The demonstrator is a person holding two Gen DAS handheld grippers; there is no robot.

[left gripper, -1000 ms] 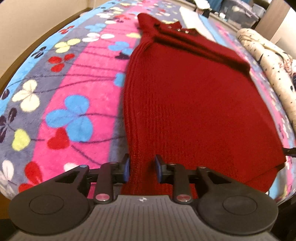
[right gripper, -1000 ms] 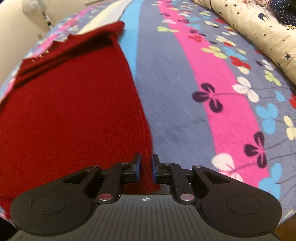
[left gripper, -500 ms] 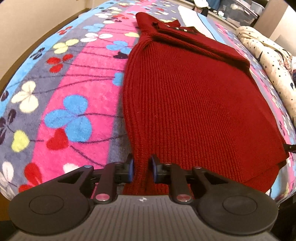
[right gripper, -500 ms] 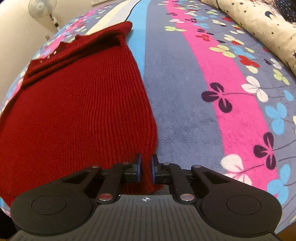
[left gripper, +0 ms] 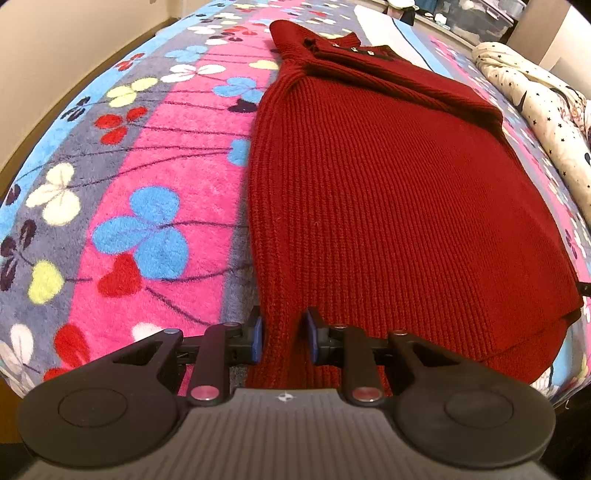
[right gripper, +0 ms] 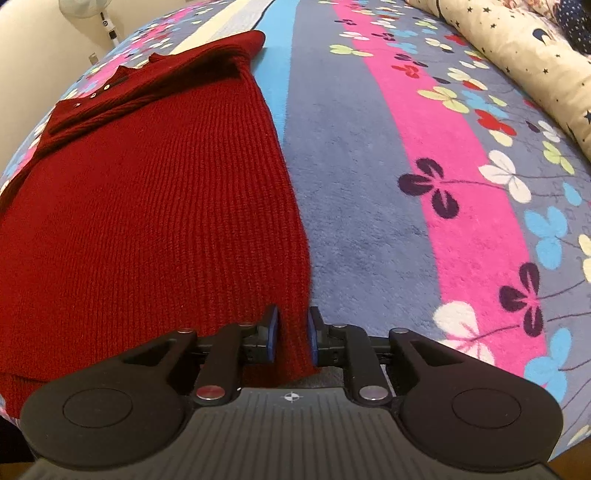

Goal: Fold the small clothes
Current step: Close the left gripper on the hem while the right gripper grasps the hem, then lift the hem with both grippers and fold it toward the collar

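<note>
A dark red ribbed knit sweater [left gripper: 388, 192] lies flat on the flowered blanket, collar and buttons at the far end, sleeves folded in. My left gripper [left gripper: 282, 332] is shut on the near left corner of its hem, with the knit pinched between the blue pads. In the right wrist view the same sweater [right gripper: 147, 206] fills the left half. There my right gripper [right gripper: 291, 332] is shut on the near right corner of the hem, a narrow strip of knit between its pads.
A fleece blanket [left gripper: 129, 166] striped in pink, grey and blue covers the bed [right gripper: 369, 184]. A cream star-print quilt [right gripper: 517, 48] is bunched along the right side [left gripper: 546, 110]. A fan [right gripper: 85, 7] and a wall stand beyond the far left corner.
Both pairs of jaws have narrowed onto the sweater's hem corners. The knit between the pads is now bunched tighter. Neither hand has shifted.
</note>
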